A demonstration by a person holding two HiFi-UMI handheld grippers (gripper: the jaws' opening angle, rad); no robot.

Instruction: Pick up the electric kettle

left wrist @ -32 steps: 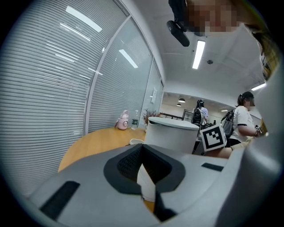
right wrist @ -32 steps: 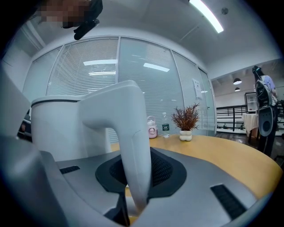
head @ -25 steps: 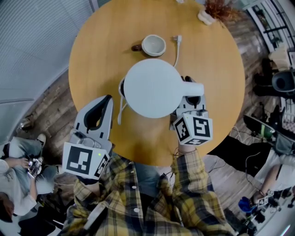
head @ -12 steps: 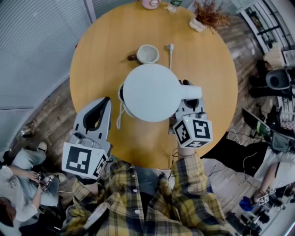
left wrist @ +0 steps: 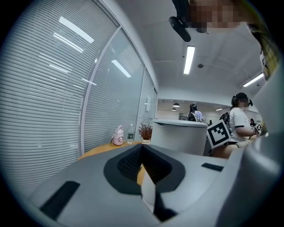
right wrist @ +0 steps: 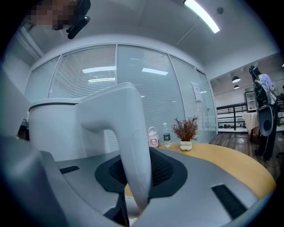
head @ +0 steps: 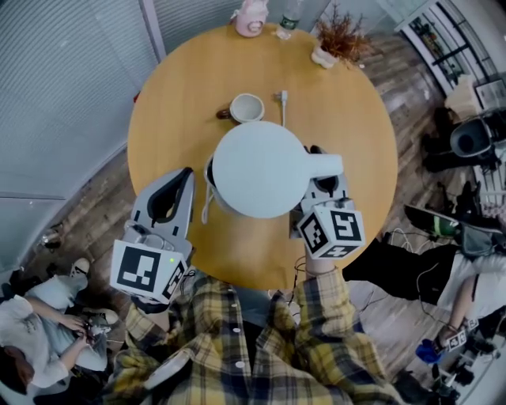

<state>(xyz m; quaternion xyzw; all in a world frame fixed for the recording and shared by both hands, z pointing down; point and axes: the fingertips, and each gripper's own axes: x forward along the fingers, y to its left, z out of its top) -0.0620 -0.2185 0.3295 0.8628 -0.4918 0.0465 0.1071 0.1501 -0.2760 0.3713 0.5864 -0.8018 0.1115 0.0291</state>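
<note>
R gripper (head: 325, 185) clamped on kettle (head: 261, 168) handle (right wrist: 129, 146); L gripper (head: 164, 199) jaws together, empty. Kettle appears clear of table (head: 182, 87): pick-up approx. done, only a steady hold left.

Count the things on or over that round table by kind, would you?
Electric kettle: 1
Kettle base with cord: 1
Mug: 1
Bottles: 2, one pink, one clear
Potted plant: 1
Total: 6
</note>
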